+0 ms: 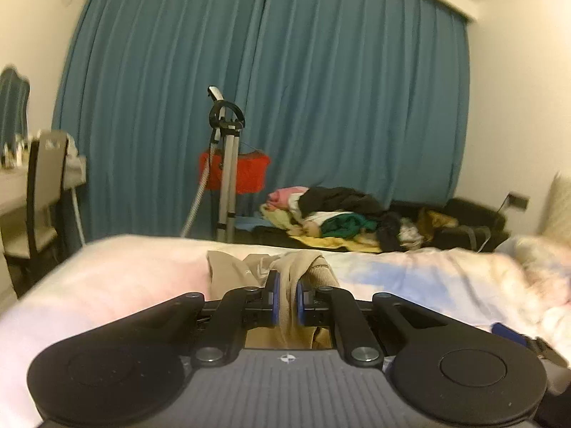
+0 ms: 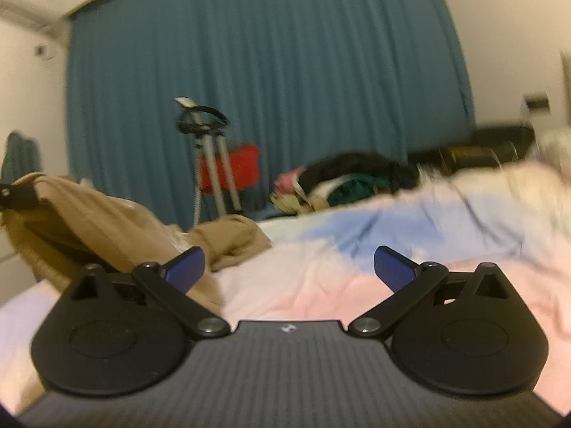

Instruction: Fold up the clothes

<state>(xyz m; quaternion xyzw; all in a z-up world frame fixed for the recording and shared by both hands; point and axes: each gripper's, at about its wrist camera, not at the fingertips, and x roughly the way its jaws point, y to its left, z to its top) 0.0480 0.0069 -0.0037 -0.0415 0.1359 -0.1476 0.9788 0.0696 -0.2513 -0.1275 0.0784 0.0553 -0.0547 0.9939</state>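
Bed [image 2: 321, 278] – one tan garment [image 2: 107, 221], two grippers – left [image 1: 285, 292], right [image 2: 289, 267].

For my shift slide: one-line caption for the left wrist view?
Left hand-held gripper shut on tan fabric garment, lifting it above the pink-and-blue bedspread.

A home bedroom. A bed [image 1: 410, 267] with pink and blue bedding fills the foreground. Floor-length teal curtains [image 1: 321, 89] cover the far wall at twelve o'clock. A garment steamer stand [image 1: 226, 164] is before them, a heap of clothes [image 1: 335, 214] at one o'clock, a chair [image 1: 43, 192] and dressing table at nine.
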